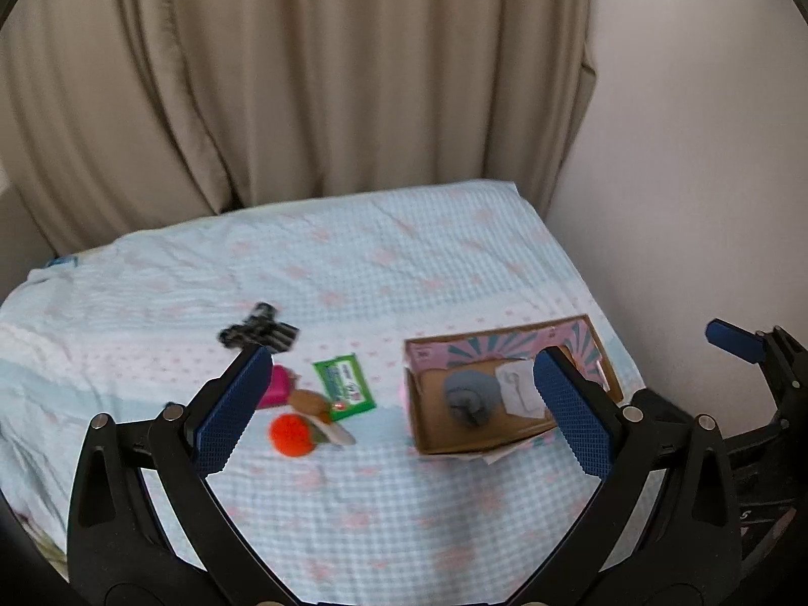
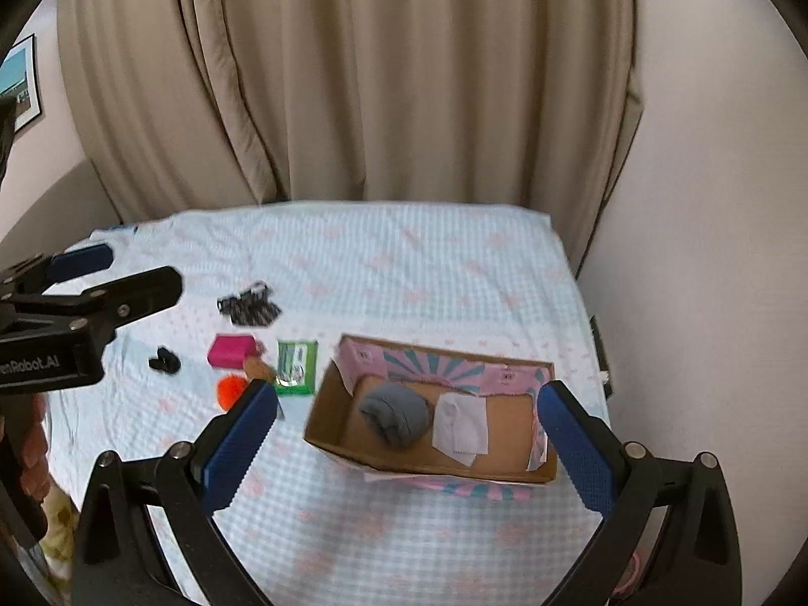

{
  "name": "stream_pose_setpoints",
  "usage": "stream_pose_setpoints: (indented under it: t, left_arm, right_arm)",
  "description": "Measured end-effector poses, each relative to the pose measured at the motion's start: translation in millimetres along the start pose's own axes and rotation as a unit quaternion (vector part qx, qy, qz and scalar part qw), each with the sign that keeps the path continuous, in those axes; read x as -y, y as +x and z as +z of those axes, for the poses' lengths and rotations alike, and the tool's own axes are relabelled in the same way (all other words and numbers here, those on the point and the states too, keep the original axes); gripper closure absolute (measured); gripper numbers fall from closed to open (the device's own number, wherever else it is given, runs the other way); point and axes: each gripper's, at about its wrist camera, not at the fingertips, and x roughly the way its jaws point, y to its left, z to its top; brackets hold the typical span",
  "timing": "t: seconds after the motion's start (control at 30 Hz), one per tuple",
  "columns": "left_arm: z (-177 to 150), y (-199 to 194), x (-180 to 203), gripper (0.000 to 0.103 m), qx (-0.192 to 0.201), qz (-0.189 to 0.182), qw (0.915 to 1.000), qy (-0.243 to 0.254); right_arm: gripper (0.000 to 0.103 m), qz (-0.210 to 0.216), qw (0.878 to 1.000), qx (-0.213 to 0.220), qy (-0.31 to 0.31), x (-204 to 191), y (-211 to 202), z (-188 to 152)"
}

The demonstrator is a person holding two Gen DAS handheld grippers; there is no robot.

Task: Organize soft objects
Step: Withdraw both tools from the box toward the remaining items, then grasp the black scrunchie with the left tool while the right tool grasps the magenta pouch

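Both tongs gape empty; the loose pile (image 1: 303, 404) lies lower left of centre, nearer the left tongs (image 1: 399, 404); the box (image 2: 323, 404) sits between the right tongs (image 2: 409, 434).

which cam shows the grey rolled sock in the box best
The right wrist view: the grey sock lies unobstructed and large inside the cardboard box, beside a white cloth. In the left wrist view the sock is smaller and blurrier, though still visible.
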Motion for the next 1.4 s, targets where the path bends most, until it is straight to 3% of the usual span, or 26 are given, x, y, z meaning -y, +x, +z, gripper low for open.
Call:
stream_pose_setpoints:
  t: [0.33,0.67,1.0,1.23,1.4]
  left_arm:
    - [-38.7,-71.5,-118.3,0.000,0.026,0.015,0.9986,-0.042]
    - [-74.4,-86.2,-253.6,0.000,0.031,0.032,0.9977,-0.051]
    - [-95.1,-20.4,-360.4,0.000,0.001,0.033,0.9985,-0.045]
    - [-113.6,59.7,-395.4,0.000,-0.038,0.025,0.9966,-0.068]
    - [-131.7,128.6,-404.5,0.000,-0.068,0.029,0.9932,-0.090]
  right_arm:
    - [0.000,-0.010,0.997,0.066,0.026,-97.8,-54.8,4.2]
    - [0.000,0.002,0.997,0.075,0.032,-212.0,-28.3,3.8]
    - [0.000,0.017,0.998,0.066,0.001,-291.8,57.3,9.3]
    - [0.000,0.054,0.995,0.039,-0.079,-324.3,140.1,12.3]
    - [0.000,0.093,0.984,0.006,-0.152,-328.7,216.0,11.3]
